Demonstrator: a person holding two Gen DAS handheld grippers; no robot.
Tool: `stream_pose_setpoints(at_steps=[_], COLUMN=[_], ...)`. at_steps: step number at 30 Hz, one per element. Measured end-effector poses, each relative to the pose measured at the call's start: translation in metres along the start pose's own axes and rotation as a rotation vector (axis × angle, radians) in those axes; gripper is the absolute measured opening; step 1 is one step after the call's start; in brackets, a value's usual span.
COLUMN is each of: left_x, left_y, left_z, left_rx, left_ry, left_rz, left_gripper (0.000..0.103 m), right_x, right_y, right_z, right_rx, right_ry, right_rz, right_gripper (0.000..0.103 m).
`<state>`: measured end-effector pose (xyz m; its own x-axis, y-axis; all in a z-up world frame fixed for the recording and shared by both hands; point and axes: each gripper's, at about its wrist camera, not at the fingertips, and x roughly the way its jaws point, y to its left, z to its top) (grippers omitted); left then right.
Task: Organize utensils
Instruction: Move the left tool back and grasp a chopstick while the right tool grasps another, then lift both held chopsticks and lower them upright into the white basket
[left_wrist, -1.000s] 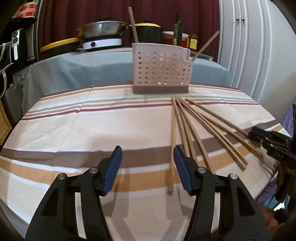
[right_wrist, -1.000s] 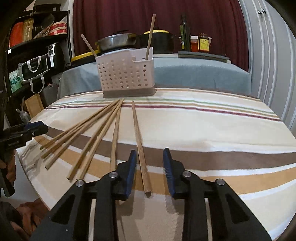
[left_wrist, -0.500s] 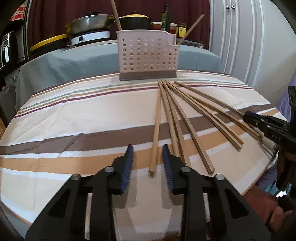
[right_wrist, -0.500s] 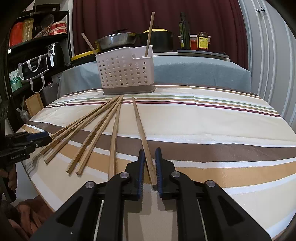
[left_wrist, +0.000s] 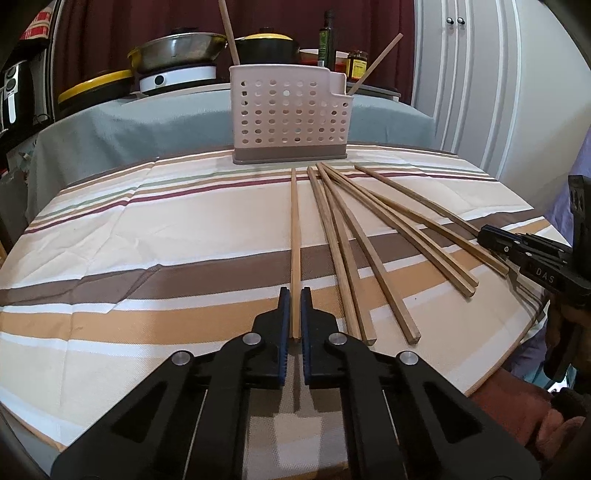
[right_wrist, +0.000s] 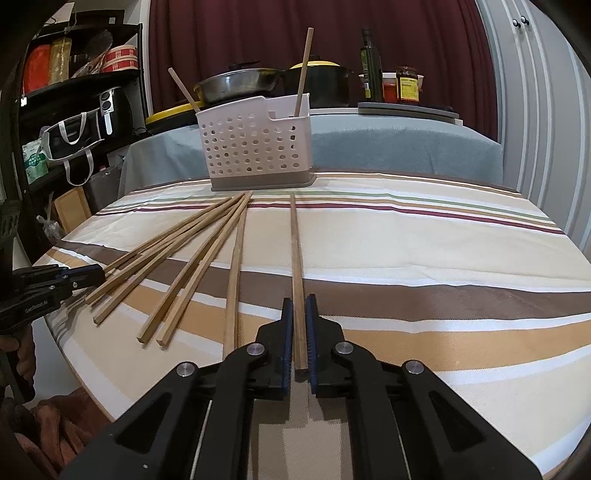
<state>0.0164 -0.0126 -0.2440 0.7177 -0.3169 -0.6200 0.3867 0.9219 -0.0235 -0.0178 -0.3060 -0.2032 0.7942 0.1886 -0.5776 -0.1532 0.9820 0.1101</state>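
Note:
Several wooden chopsticks (left_wrist: 343, 240) lie fanned on the striped tablecloth (left_wrist: 166, 229), their far ends near a perforated white basket (left_wrist: 288, 118). Two chopsticks (left_wrist: 229, 33) stand tilted in that basket (right_wrist: 255, 147). My left gripper (left_wrist: 294, 291) is shut on the near end of the leftmost chopstick (left_wrist: 294, 229). My right gripper (right_wrist: 300, 299) is shut on the near end of the rightmost chopstick (right_wrist: 295, 251). Each gripper shows in the other's view at the table edge: the right gripper (left_wrist: 484, 234) and the left gripper (right_wrist: 98, 275).
Behind the basket a grey-covered counter (left_wrist: 110, 125) carries pots (left_wrist: 177, 48), a black pot with a yellow lid (right_wrist: 317, 79) and bottles (right_wrist: 371, 62). A dark shelf with bags (right_wrist: 70, 133) stands left. White cabinet doors (left_wrist: 480, 92) stand right. The round table edge (left_wrist: 517, 343) is close.
Both grippers went from open to shut, each around the near end of a chopstick. The left gripper also moved forward and lined up with its chopstick.

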Motion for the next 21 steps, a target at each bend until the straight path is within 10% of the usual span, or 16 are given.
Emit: stream_pose_setpoints(at_steps=[21], left_x=[-0.057], left_y=[0.005], left_z=[0.043], left_rx=[-0.017], left_ry=[-0.176], left_rz=[0.082], left_gripper=[0.006], right_x=[-0.044], right_y=[0.011], right_z=[0.042], right_rx=[-0.039], right_ry=[-0.12], right_rz=[-0.053], right_gripper=[0.007])
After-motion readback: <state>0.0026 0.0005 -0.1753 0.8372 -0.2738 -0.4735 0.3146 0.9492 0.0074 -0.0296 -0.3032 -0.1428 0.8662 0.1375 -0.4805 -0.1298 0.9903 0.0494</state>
